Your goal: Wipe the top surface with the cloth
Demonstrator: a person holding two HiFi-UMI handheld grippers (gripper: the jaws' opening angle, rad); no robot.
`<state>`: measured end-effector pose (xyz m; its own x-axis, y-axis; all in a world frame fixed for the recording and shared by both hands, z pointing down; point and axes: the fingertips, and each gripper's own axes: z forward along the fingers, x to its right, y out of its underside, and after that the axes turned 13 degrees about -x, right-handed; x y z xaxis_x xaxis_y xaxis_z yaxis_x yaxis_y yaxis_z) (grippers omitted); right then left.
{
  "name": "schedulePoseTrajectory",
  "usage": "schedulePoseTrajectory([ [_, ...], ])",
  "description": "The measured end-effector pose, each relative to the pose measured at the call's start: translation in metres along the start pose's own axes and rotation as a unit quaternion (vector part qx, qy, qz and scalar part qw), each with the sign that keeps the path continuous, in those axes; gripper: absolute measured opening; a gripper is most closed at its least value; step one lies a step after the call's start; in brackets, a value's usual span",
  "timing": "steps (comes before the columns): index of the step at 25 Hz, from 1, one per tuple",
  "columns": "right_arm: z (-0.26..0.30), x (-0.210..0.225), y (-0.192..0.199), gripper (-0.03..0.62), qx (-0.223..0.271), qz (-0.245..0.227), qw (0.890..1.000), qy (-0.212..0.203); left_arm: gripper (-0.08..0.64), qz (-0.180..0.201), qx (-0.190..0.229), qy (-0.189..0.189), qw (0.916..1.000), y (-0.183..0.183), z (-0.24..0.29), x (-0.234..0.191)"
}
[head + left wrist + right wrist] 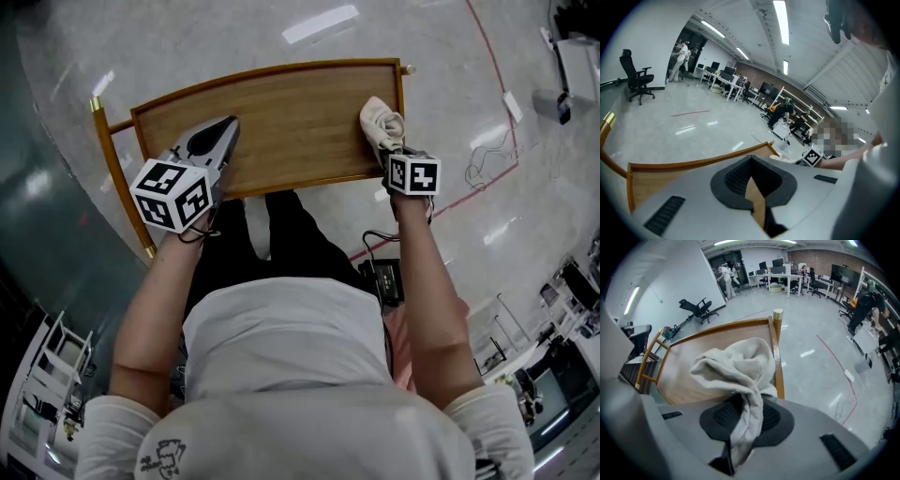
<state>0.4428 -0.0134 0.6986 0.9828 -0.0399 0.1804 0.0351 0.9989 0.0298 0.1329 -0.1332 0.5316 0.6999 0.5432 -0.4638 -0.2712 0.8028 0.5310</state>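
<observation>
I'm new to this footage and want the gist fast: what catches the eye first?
A crumpled pale cloth is clamped in the right tongs, at the right end of a rimmed wooden table. The left tongs sit shut and empty over its left end.

There is one wooden tabletop [291, 122] and one cloth [382, 127]. Two claws show, the left claw [223, 129] and the right claw [394, 155], and with them two marker cubes, the left cube [172, 194] and the right cube [413, 175]. One black office chair [635, 75] stands at far left.
</observation>
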Motion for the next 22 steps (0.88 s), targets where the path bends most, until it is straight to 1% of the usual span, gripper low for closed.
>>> schedulePoseTrajectory([
  [4, -0.003, -0.002, -0.022, 0.074, 0.004, 0.01, 1.0, 0.009, 0.008, -0.007, 0.01, -0.011, 0.9999, 0.004, -0.015, -0.004],
  [8, -0.008, 0.003, -0.04, 0.074, 0.009, 0.022, 1.0, 0.009, 0.008, -0.017, 0.021, -0.018, 0.9995, 0.006, -0.03, -0.008],
  [15, -0.011, 0.002, -0.038, 0.073, 0.009, 0.012, 1.0, 0.023, 0.008, -0.035, 0.035, -0.032, 0.9983, 0.02, -0.054, -0.02],
  [19, -0.004, -0.015, -0.041, 0.073, 0.005, 0.002, 1.0, 0.015, 0.008, -0.043, 0.042, -0.037, 0.9975, 0.026, -0.063, -0.033],
  [22, 0.004, -0.038, -0.048, 0.072, 0.001, -0.008, 1.0, 0.007, 0.008, -0.046, 0.044, -0.038, 0.9973, 0.027, -0.069, -0.045],
])
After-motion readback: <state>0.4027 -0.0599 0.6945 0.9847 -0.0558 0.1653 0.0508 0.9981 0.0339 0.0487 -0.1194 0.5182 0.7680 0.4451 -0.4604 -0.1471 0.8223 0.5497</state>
